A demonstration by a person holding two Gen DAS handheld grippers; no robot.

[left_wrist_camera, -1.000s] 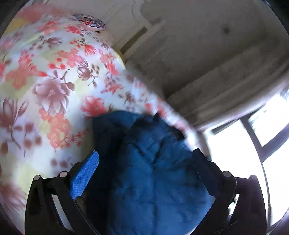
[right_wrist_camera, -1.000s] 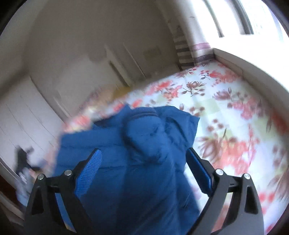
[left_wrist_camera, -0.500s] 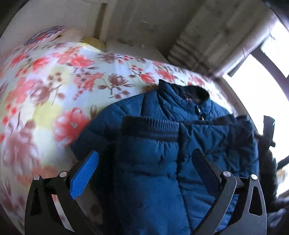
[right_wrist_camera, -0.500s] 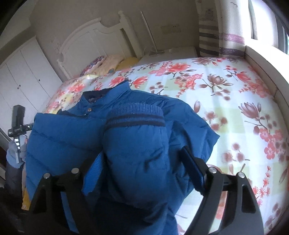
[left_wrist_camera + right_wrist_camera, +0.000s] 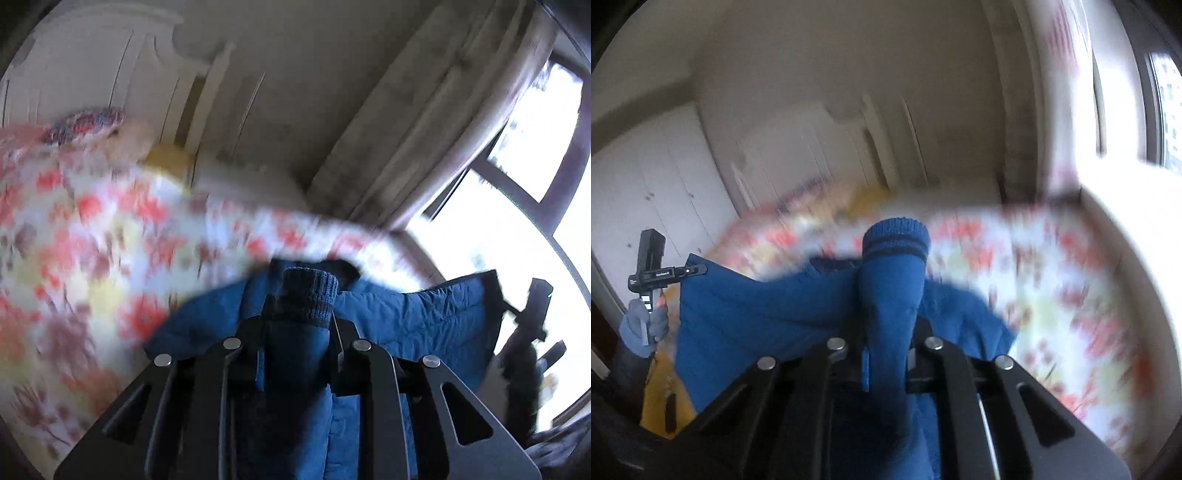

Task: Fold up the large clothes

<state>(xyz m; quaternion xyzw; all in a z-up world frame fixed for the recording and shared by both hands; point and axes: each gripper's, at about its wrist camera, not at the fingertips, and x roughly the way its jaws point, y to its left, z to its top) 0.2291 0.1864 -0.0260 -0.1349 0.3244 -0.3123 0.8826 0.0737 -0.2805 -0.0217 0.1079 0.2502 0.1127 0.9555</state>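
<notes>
Both tools have just closed: your left tool (image 5: 295,354) grips one sleeve (image 5: 306,302) of the blue jacket (image 5: 424,321), your right tool (image 5: 886,354) the other sleeve (image 5: 894,273), above the bed (image 5: 92,258). Lift evenly; lay the sleeves across the chest.

home bedroom: bed with floral sheet (image 5: 92,236), white wardrobe (image 5: 653,192), curtained window (image 5: 517,192).
</notes>
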